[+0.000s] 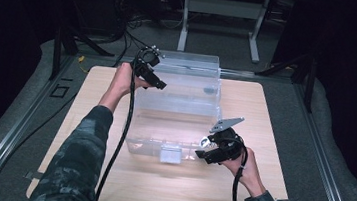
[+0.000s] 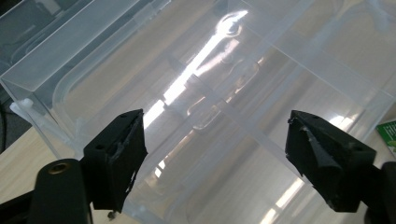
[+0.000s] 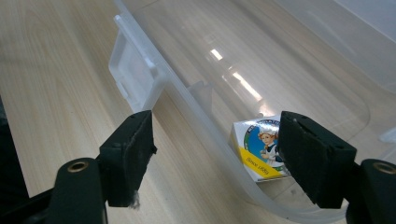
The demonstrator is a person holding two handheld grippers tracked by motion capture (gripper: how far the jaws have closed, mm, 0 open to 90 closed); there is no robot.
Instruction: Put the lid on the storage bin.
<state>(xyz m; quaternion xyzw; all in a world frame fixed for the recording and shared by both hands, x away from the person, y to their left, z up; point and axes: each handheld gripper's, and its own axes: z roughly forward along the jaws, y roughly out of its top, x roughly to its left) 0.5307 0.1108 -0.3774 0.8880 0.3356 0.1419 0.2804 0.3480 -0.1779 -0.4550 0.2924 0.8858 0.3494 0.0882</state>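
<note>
a: left gripper (image 1: 153, 70) status?
b: jaws wide apart, empty, at far left corner of the clear plastic bin (image 1: 176, 105) on the wooden table (image 1: 157, 189).
a: right gripper (image 1: 212, 147)?
b: also spread, holding nothing, straddling bin's near rim by the latch (image 3: 133, 70). small printed box (image 3: 259, 147) lies inside the rim.

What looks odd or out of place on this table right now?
Nothing is spilled or visibly broken. The clear plastic bin has its lid lying open on the table, with a small printed box resting on that lid rather than inside the bin.
</note>
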